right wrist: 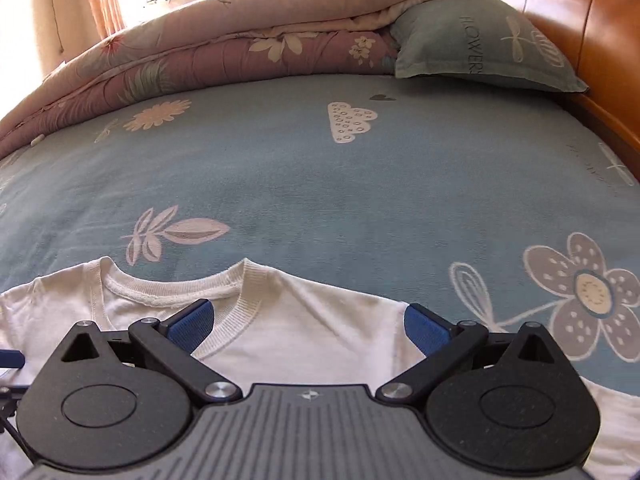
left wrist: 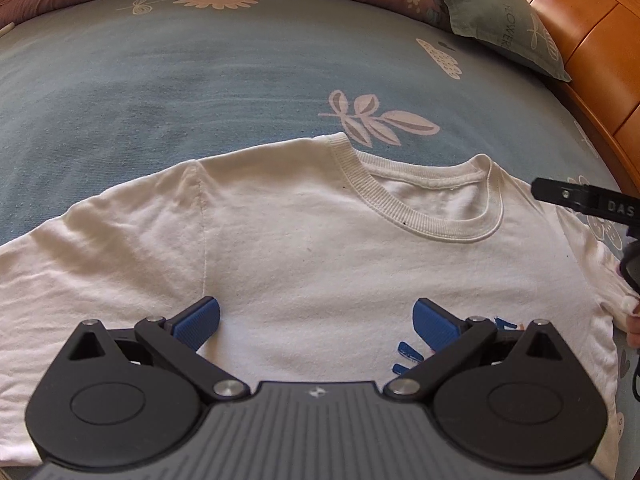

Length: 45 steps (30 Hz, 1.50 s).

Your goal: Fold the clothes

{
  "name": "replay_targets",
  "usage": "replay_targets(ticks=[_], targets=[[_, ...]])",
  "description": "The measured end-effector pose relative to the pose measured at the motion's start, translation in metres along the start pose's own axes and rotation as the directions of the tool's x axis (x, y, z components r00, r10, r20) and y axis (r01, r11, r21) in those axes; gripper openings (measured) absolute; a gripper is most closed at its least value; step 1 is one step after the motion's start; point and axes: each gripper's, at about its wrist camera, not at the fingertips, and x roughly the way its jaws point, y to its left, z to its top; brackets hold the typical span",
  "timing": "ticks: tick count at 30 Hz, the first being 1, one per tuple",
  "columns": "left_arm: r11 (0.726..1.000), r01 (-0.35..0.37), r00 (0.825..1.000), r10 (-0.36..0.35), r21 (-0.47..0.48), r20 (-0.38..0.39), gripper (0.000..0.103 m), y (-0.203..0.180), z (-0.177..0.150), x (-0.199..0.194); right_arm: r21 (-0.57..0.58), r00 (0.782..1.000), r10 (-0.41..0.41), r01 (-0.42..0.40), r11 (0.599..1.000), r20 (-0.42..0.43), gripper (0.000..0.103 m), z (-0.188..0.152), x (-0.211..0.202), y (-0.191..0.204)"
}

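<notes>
A white T-shirt (left wrist: pixel 288 240) lies spread flat, front up, on the blue bed sheet (left wrist: pixel 200 72), its ribbed collar (left wrist: pixel 400 208) pointing away from me. A blue print (left wrist: pixel 408 354) shows on its chest. My left gripper (left wrist: pixel 316 324) is open and empty above the chest, its blue pads wide apart. My right gripper (right wrist: pixel 308 326) is open and empty above the shirt's (right wrist: pixel 320 320) right shoulder, beside the collar (right wrist: pixel 240 304). Part of the right gripper's body shows at the right edge of the left wrist view (left wrist: pixel 588 200).
A folded floral quilt (right wrist: pixel 208 52) lies along the far side of the bed. A grey-green pillow (right wrist: pixel 488 40) rests against the wooden headboard (right wrist: pixel 580 20) on the right. The sheet (right wrist: pixel 320 184) stretches beyond the collar. A window is behind the quilt.
</notes>
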Motion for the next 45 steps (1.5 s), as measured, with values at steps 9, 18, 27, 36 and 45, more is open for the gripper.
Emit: replay_targets(ticks=[9, 18, 27, 36, 45], targets=[[0.998, -0.028, 1.0, 0.028, 0.062, -0.008, 0.102, -0.007, -0.002, 0.002, 0.108, 0.988, -0.145, 0.15, 0.983, -0.048, 0.103, -0.02, 0.03, -0.043], [0.998, -0.036, 0.999, 0.037, 0.053, -0.013, 0.102, -0.007, 0.0, 0.003, 0.138, 0.997, -0.066, 0.072, 0.988, -0.049, 0.103, -0.005, 0.008, -0.045], [0.994, -0.058, 0.998, 0.06, 0.092, -0.015, 0.102, -0.013, -0.001, 0.004, 0.067, 0.996, -0.065, 0.069, 0.995, -0.056, 0.103, -0.007, 0.044, -0.03], [0.988, -0.058, 0.998, 0.058, 0.145, 0.0, 0.102, -0.006, -0.003, -0.028, 0.116, 0.991, -0.093, 0.104, 0.988, -0.095, 0.103, -0.009, -0.013, -0.07], [0.969, -0.069, 0.995, 0.085, 0.237, -0.056, 0.102, 0.01, -0.014, -0.013, 0.119, 0.975, -0.166, 0.184, 0.976, -0.148, 0.103, -0.04, -0.002, -0.096]])
